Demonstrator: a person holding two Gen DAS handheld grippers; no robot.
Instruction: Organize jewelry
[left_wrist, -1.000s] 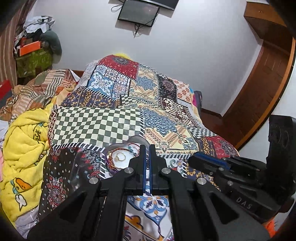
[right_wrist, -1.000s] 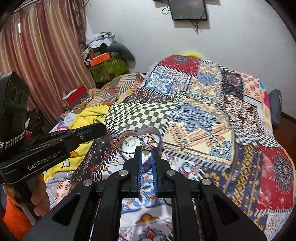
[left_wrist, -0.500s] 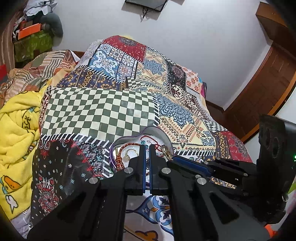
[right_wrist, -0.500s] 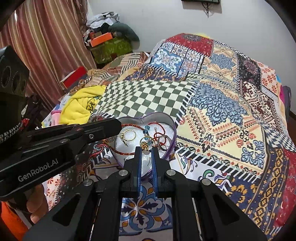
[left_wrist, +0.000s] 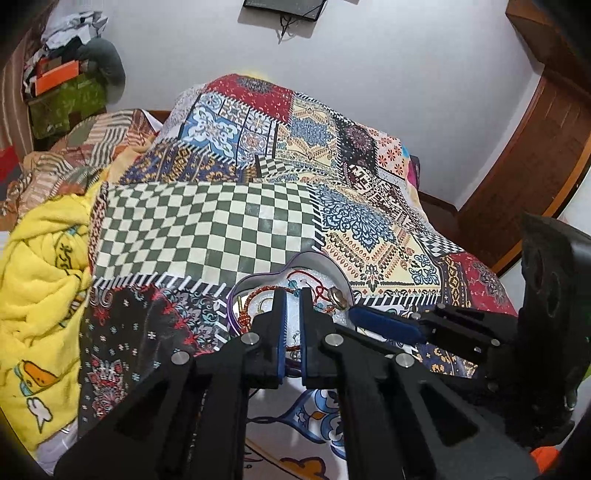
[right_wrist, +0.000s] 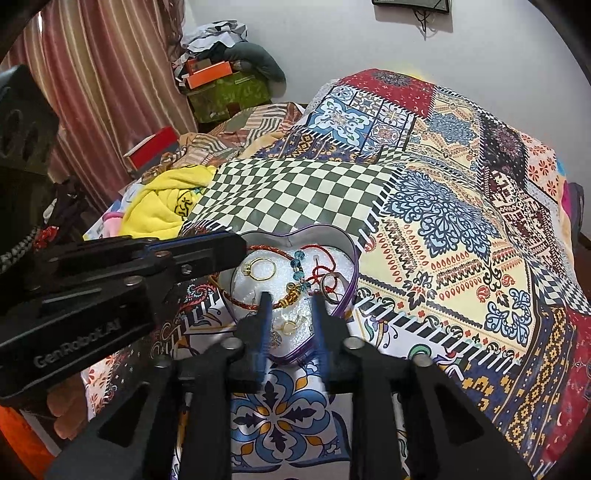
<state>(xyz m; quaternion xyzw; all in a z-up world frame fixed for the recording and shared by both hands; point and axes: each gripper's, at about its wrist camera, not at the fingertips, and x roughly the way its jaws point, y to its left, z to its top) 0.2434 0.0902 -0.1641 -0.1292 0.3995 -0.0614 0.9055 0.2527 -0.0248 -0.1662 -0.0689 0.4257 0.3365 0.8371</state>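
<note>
"GenRobot.AI" stands in pale letters on the side of the left gripper (right_wrist: 207, 254), seen from the right wrist. Black scribbled marks on the yellow blanket (right_wrist: 166, 206) cannot be read
</note>
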